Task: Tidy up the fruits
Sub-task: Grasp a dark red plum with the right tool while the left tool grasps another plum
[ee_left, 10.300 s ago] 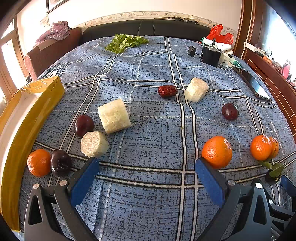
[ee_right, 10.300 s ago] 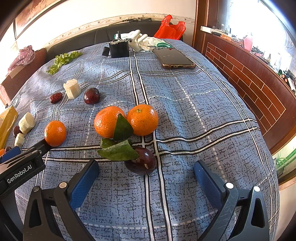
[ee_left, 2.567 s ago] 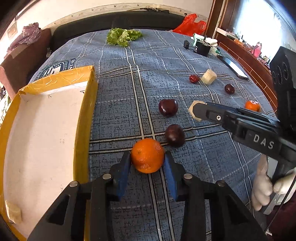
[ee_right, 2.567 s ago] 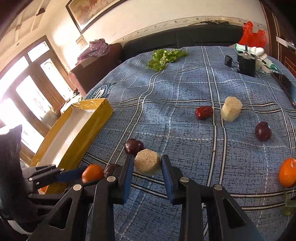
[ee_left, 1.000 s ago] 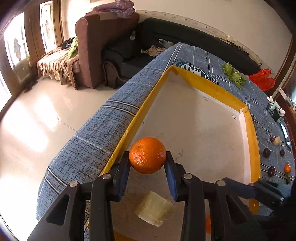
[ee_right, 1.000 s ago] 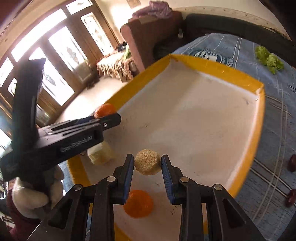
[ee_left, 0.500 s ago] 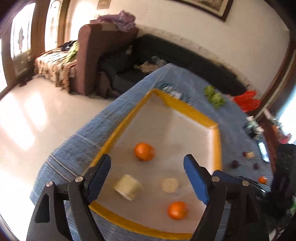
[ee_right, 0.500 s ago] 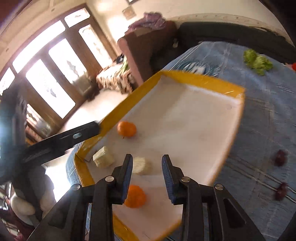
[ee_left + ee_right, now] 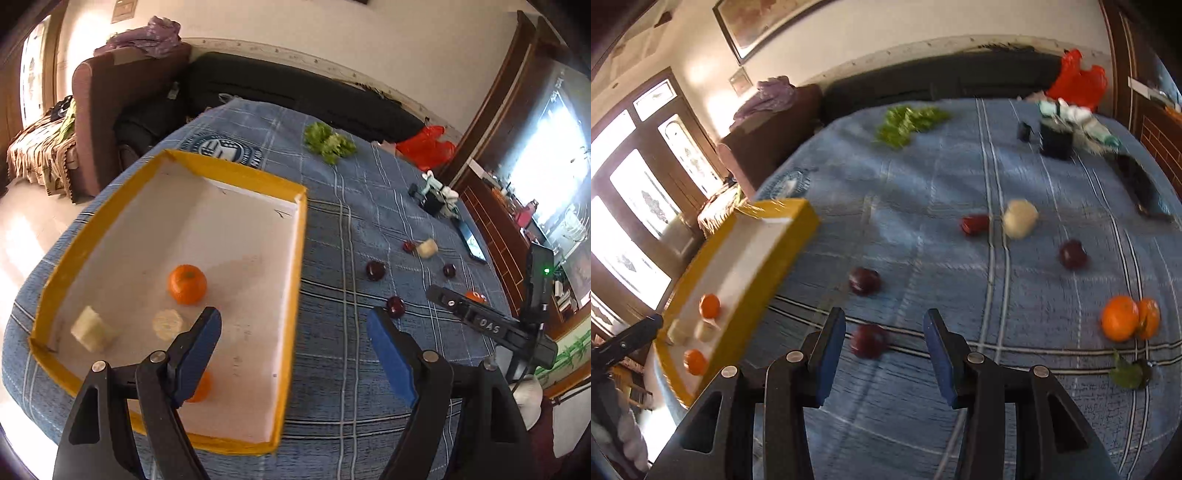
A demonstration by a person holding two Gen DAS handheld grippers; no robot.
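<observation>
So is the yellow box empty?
No. The yellow box holds two oranges and two pale chunks on its white floor.

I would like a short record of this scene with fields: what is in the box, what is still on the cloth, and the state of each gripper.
box contents: yellow box holds two oranges and two pale fruit pieces
still on cloth: four dark plums, one red date, one pale piece, two oranges
left gripper: open, empty
right gripper: jaws just opening, nothing held
</observation>
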